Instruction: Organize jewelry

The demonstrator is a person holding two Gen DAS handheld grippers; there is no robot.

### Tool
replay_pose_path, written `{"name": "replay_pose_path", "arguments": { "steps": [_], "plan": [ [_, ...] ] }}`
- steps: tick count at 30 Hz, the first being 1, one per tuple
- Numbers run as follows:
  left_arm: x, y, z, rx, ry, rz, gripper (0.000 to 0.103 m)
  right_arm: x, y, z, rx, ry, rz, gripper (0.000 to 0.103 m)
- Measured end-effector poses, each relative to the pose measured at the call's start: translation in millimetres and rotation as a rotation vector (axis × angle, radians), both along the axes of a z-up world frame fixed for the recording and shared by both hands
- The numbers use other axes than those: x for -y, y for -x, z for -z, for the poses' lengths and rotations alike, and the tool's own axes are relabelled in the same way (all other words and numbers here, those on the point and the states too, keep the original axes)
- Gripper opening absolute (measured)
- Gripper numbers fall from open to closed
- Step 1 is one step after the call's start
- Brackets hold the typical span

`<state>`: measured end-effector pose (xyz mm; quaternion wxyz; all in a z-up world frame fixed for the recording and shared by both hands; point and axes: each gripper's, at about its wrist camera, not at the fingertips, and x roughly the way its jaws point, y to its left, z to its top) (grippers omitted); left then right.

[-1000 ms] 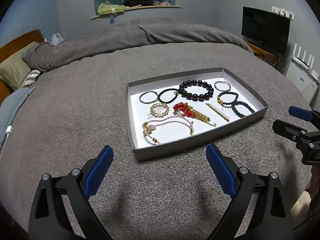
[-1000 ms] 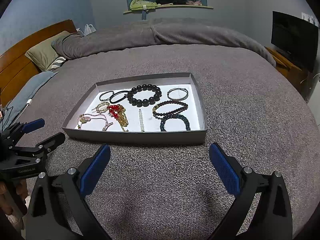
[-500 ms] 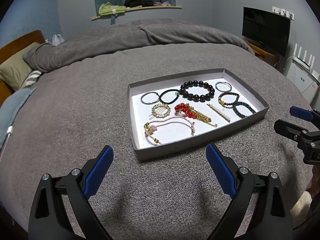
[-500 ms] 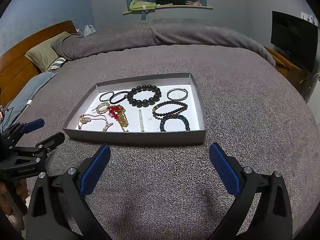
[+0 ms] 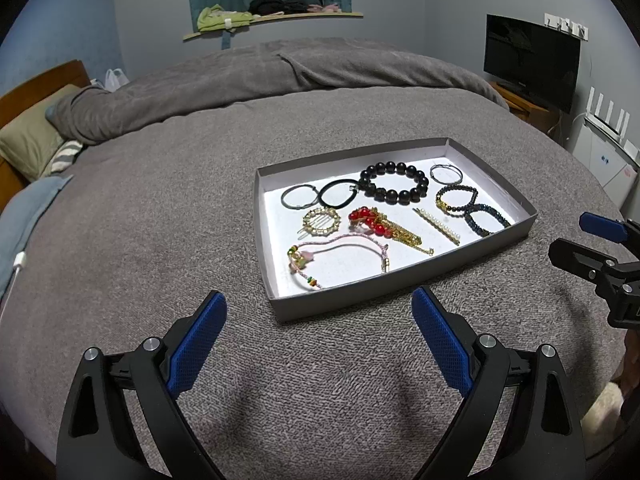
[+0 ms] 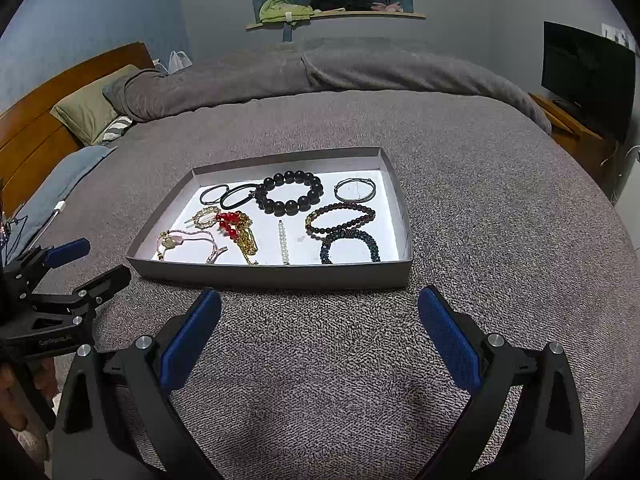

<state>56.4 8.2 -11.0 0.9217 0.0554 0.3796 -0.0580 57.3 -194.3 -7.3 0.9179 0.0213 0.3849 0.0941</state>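
A shallow grey tray (image 5: 380,276) (image 6: 280,276) with a white floor lies on the grey bed cover. In it are a black bead bracelet (image 5: 394,196) (image 6: 276,206), a black hair tie (image 5: 338,194), a silver bangle (image 6: 355,190), a gold round clip (image 5: 321,222), a red-bead gold chain (image 5: 384,228) (image 6: 240,228), a pearl hairpin (image 6: 283,242), a pink cord bracelet (image 5: 340,244), and brown (image 6: 340,218) and dark blue (image 6: 350,240) bead bracelets. My left gripper (image 5: 318,304) (image 6: 100,260) and right gripper (image 6: 320,296) (image 5: 576,236) hover open and empty just in front of the tray.
A rolled grey duvet (image 5: 260,76) lies across the back of the bed. Pillows (image 6: 88,112) and a wooden headboard (image 6: 48,100) stand at the left. A television (image 5: 532,60) sits on a stand to the right, and a cluttered shelf (image 5: 272,20) hangs on the far wall.
The tray sits very slightly further right in the left wrist view. Both grippers stay open and empty, and the jewelry has not moved.
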Motion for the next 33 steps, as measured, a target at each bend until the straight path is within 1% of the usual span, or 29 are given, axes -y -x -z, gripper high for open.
{"name": "replay_pose_path", "arguments": {
  "steps": [25,30,33],
  "plan": [
    [0.0,0.3,0.5,0.000,-0.008,0.009,0.093,-0.2,0.5,-0.2,-0.002,-0.001,0.000,0.097],
    [0.0,0.7,1.4,0.007,-0.020,0.019,0.093,-0.7,1.0,0.3,-0.004,-0.003,0.001,0.097],
    [0.5,2.2,0.5,0.026,-0.011,0.046,0.093,-0.5,1.1,0.2,-0.002,-0.001,-0.001,0.097]
  ]
}}
